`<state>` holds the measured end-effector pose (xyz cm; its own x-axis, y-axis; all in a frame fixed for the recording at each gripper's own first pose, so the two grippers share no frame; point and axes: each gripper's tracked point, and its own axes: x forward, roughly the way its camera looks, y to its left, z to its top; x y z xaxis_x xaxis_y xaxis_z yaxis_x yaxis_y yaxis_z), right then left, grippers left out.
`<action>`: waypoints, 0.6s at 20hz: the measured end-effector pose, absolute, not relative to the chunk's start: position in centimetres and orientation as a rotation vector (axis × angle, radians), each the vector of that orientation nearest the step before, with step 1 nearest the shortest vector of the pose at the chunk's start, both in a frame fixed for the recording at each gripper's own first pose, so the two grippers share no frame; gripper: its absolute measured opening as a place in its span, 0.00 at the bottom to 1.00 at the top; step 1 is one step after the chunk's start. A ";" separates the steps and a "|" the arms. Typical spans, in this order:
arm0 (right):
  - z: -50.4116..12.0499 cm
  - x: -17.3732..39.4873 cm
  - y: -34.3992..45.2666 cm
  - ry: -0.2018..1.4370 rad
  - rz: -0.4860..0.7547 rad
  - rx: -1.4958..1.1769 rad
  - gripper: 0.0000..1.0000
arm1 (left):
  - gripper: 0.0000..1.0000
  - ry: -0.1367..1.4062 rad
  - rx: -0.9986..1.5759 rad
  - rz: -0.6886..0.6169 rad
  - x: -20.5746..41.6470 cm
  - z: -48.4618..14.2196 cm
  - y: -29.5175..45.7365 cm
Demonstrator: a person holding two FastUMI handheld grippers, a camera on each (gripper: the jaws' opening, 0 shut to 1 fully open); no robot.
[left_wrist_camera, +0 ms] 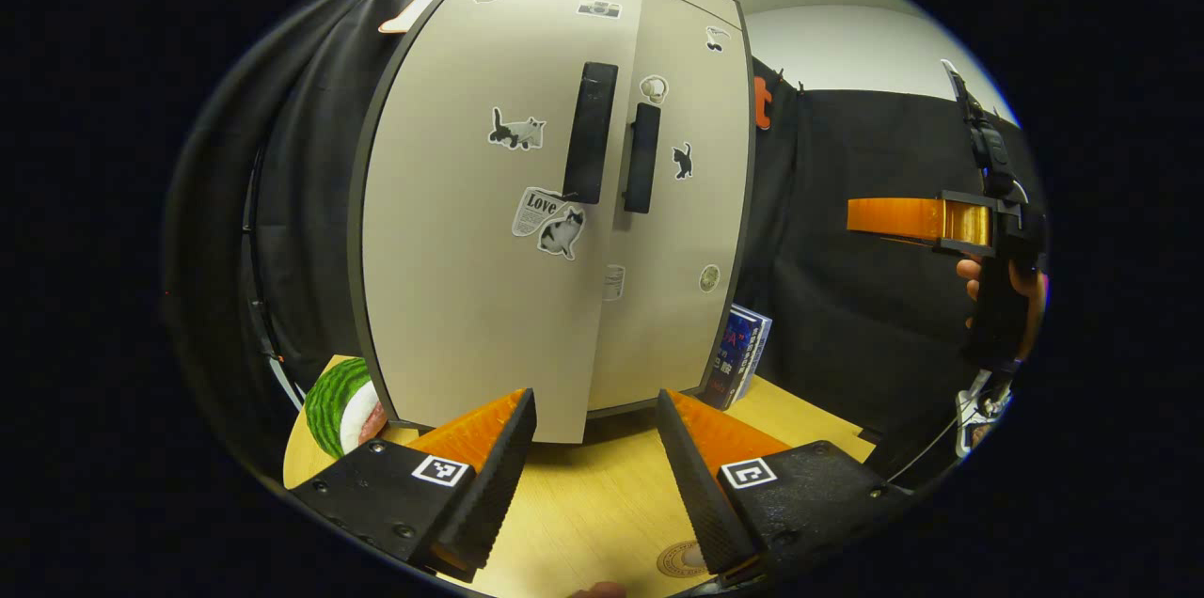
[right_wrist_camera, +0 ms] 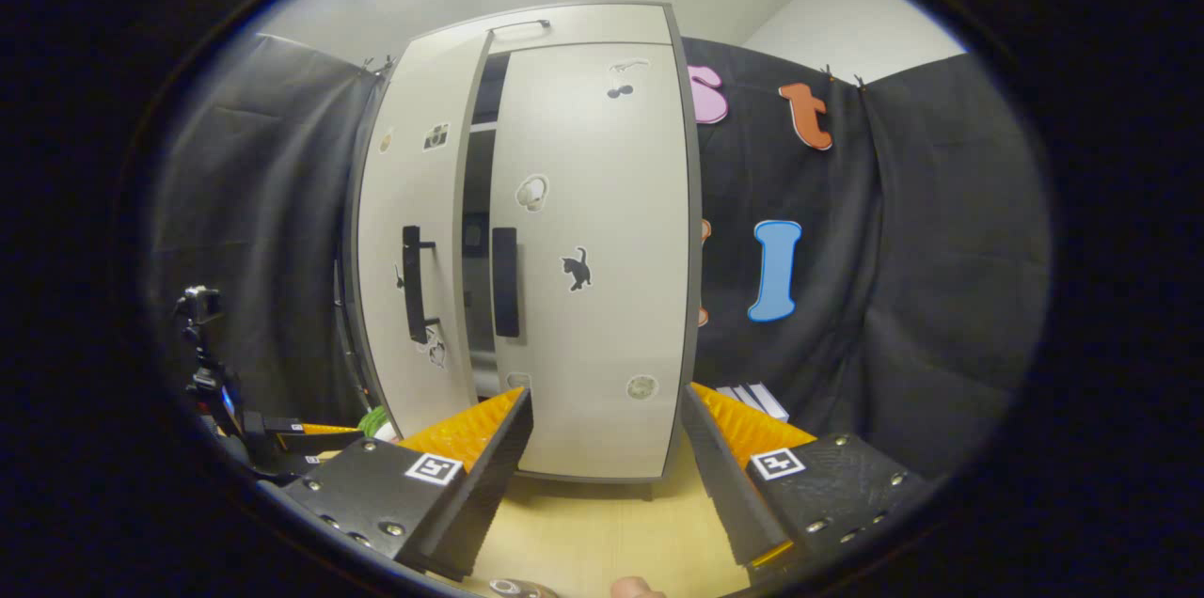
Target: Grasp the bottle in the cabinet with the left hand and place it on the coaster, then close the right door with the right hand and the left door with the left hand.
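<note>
The beige cabinet stands on the wooden table (left_wrist_camera: pixel 602 504). Its left door (left_wrist_camera: pixel 470 231) hangs slightly ajar, its edge standing out in front of the right door (left_wrist_camera: pixel 682 231), which lies flat against the cabinet. In the right gripper view a dark gap shows between the left door (right_wrist_camera: pixel 414 231) and the right door (right_wrist_camera: pixel 593 231). My left gripper (left_wrist_camera: pixel 594 401) is open, close before the lower edge of the left door. My right gripper (right_wrist_camera: pixel 604 394) is open too, facing the right door from a little off. A round coaster (left_wrist_camera: pixel 679 558) peeks out at the bottom edge.
A green striped watermelon-like thing (left_wrist_camera: pixel 337 405) lies left of the cabinet. Books (left_wrist_camera: pixel 745 352) lean at its right side. A hand holds the right gripper (left_wrist_camera: pixel 941 220) out to the right. Black cloth walls the booth behind and beside the cabinet.
</note>
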<state>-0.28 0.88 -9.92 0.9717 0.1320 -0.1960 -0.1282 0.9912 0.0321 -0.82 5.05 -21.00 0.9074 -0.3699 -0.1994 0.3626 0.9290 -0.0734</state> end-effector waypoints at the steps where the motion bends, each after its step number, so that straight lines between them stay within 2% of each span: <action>1: -9.9 -0.3 0.9 0.198 0.132 0.019 0.93 | 0.83 0.212 -0.036 -0.376 -0.8 -21.0 5.1; 2: -9.8 -0.3 1.0 0.197 0.133 0.018 0.96 | 0.83 0.212 -0.036 -0.374 -0.8 -20.9 5.2; 3: -9.8 -0.3 1.0 0.198 0.134 0.019 0.93 | 0.83 0.213 -0.036 -0.372 -0.8 -20.9 5.2; 4: -9.9 -0.3 1.0 0.198 0.135 0.019 0.96 | 0.83 0.214 -0.037 -0.370 -0.8 -20.9 5.3; 12: -10.2 -0.5 0.6 0.198 0.129 0.024 0.96 | 0.82 0.224 -0.025 -0.351 -1.0 -20.9 5.6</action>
